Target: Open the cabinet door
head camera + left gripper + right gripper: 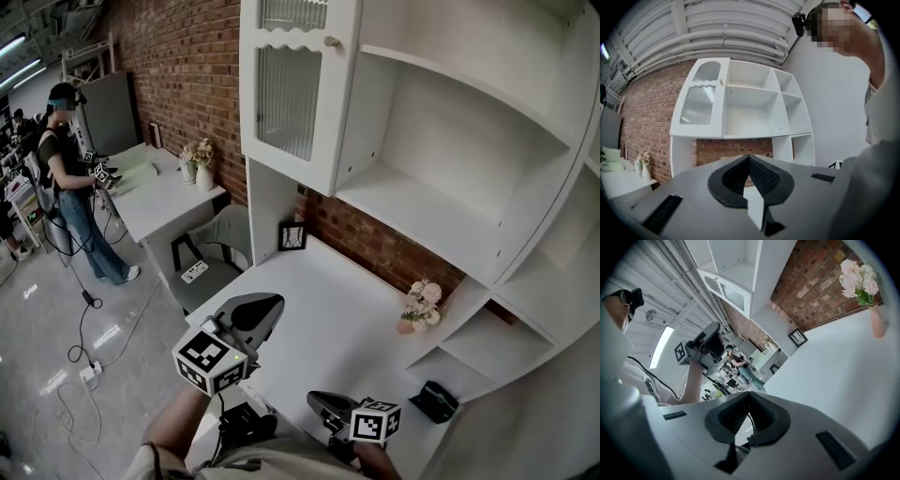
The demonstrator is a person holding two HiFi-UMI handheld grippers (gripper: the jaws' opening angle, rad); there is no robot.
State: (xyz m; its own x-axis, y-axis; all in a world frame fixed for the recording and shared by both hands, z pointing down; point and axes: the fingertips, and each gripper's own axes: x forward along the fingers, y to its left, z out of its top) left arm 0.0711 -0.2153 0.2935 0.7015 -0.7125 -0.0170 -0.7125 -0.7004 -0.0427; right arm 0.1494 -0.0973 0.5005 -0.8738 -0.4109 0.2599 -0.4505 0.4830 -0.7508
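Observation:
The white cabinet [441, 141] stands on a white tabletop against a brick wall. Its door [286, 94] has a ribbed glass panel and a small round knob [330, 41] and covers the top left compartment. The left gripper view has the same door [701, 105] and knob [721, 82] ahead and above. My left gripper [269, 307] is raised over the table's front left, well below the door, with its jaws shut and empty [749, 157]. My right gripper [319, 401] is low near the front edge, jaws together with nothing between them [750, 393].
On the tabletop [328, 319] stand a pink flower vase [419, 307] by the lower shelves and a small picture frame [292, 236] at the back left. A black object [434, 401] lies at the right. A person [70, 178] stands by another desk at far left.

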